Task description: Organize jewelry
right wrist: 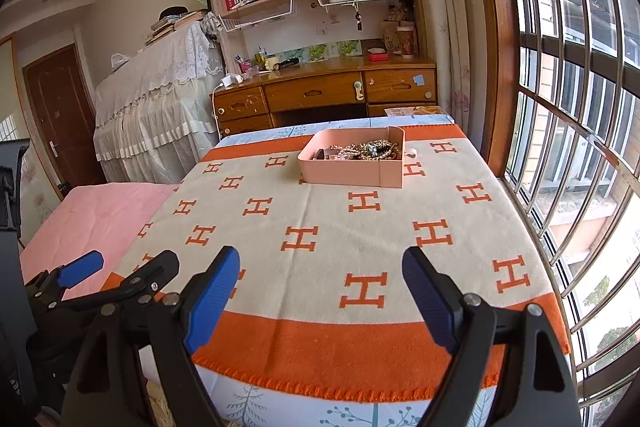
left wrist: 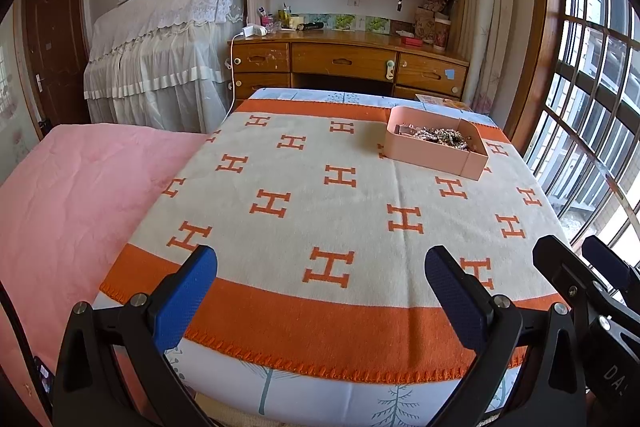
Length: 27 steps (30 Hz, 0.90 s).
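A pink tray (right wrist: 352,173) held tangled jewelry (right wrist: 370,149) at the far side of the blanket-covered counter (right wrist: 320,219), well apart from both the left gripper (left wrist: 320,279) and right gripper (right wrist: 320,279), each spread wide and empty.

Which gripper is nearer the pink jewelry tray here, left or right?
Right, though only slightly. The right gripper faces the pink jewelry tray almost straight ahead across the blanket. The left gripper is beside it at the near edge, with the tray ahead and off to its right.
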### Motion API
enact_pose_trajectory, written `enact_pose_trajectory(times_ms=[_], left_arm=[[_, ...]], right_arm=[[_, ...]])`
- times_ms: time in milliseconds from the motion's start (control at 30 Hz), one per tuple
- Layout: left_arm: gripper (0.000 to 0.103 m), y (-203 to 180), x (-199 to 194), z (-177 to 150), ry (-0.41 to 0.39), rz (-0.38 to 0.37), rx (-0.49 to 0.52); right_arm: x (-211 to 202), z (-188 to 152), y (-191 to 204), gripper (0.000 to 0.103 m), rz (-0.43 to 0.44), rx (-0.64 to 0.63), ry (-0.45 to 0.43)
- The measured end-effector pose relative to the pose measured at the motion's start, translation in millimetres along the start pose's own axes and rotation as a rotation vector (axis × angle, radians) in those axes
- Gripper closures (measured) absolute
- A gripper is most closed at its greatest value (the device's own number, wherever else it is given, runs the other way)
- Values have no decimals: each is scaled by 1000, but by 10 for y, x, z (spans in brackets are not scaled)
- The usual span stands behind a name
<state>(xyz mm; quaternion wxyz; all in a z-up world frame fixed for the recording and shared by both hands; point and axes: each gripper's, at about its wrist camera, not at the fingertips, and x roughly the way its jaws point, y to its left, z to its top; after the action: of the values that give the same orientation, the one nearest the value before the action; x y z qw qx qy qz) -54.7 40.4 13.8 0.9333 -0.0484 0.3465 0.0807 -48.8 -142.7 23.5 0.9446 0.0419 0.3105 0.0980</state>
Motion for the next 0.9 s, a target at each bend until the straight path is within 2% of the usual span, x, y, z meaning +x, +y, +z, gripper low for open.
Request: enact_pose_trajectory(times_ms=[900], left_arm=[[1, 10, 2, 28, -4, 4, 3]], right_arm=[[9, 6, -11, 19, 2, 0, -1]])
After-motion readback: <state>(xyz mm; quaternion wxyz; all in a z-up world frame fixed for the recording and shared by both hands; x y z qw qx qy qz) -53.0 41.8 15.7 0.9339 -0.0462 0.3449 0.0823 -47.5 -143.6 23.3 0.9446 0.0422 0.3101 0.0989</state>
